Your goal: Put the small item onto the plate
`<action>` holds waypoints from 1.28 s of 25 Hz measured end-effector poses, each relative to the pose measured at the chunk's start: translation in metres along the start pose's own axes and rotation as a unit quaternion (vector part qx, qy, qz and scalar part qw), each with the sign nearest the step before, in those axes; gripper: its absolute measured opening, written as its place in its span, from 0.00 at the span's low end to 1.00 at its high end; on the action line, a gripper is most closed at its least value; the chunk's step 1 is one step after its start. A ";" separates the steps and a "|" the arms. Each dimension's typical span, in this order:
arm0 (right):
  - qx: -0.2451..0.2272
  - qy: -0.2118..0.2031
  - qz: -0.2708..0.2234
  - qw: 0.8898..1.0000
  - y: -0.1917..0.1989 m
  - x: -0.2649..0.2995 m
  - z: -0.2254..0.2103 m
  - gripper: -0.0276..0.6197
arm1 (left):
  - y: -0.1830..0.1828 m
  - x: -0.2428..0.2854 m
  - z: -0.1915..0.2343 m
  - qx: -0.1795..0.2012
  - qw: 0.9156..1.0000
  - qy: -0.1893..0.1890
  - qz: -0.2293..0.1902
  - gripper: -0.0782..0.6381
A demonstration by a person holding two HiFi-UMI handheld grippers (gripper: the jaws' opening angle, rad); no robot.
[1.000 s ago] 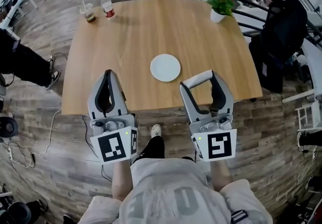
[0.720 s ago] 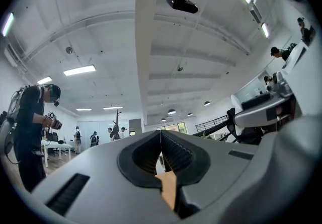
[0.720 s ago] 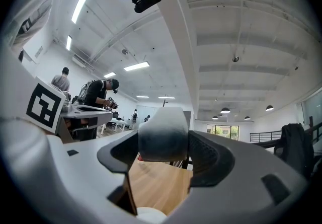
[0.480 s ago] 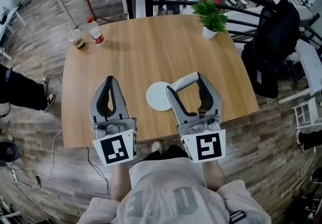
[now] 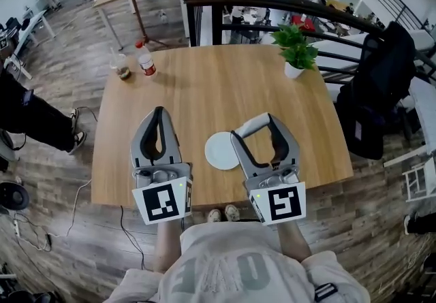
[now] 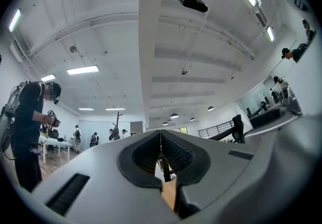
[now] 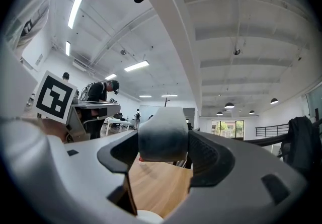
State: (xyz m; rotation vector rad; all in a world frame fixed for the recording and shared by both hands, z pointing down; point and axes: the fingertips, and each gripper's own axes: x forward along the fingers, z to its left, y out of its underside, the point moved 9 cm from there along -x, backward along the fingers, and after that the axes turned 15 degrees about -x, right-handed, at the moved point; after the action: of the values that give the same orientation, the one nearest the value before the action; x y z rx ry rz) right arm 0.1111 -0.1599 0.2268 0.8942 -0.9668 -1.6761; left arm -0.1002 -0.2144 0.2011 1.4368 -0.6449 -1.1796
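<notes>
Pale, white shading to grey, with a thin trace of red at its lower edge: that is all you can tell of the small item (image 7: 163,135). The pads on either side cover its ends, so what it actually is stays unclear. From the head view it reads only as a light bar bridging the tips of your right gripper (image 5: 253,126). The plate (image 5: 218,150) is partly hidden too. That gripper's left jaw lies across its right rim, and in the right gripper view only a white sliver of it (image 7: 150,216) shows at the bottom edge. Your hands are out of sight behind the marker cubes (image 5: 283,203), with just the forearms showing below them.

Your right gripper is clenched on the item and holds it off the wooden table (image 5: 204,77), just past the plate's far right rim and not on the plate. The gripper points away from you and leans a little to the left.

Your left gripper (image 5: 159,112) has its jaws pressed together with nothing between them; the left gripper view shows the ribbed pads meeting along a thin seam. It points straight away from you over the near part of the table, just to the left of the plate and apart from it. Both gripper views take in mostly ceiling, so the grippers are tipped upward.

At the far edge of the table stand a potted plant (image 5: 296,46), a bottle (image 5: 145,61) and a cup (image 5: 121,67), all well apart from the plate.
</notes>
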 end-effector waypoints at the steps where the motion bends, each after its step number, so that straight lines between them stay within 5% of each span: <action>1: -0.002 -0.003 -0.001 1.000 0.000 0.001 -0.001 0.52 | 0.000 0.001 0.000 0.000 1.000 -0.003 -0.001 0.12; 19: -0.009 -0.028 -0.005 1.000 0.004 0.046 -0.018 0.52 | 0.020 0.005 0.003 -0.025 0.999 -0.027 0.023 0.12; 27: -0.020 -0.071 0.076 0.994 0.055 0.077 0.005 0.52 | 0.050 0.003 0.002 -0.006 0.997 -0.035 0.067 0.12; 32: -0.011 -0.122 0.146 0.982 0.103 0.087 0.029 0.52 | 0.071 -0.003 0.003 -0.008 0.994 -0.040 0.101 0.12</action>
State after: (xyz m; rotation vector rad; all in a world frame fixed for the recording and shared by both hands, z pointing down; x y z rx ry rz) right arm 0.1010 -0.2599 0.3209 0.5076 -1.1800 -1.5601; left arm -0.0884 -0.2301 0.2696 1.2839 -0.8150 -1.0849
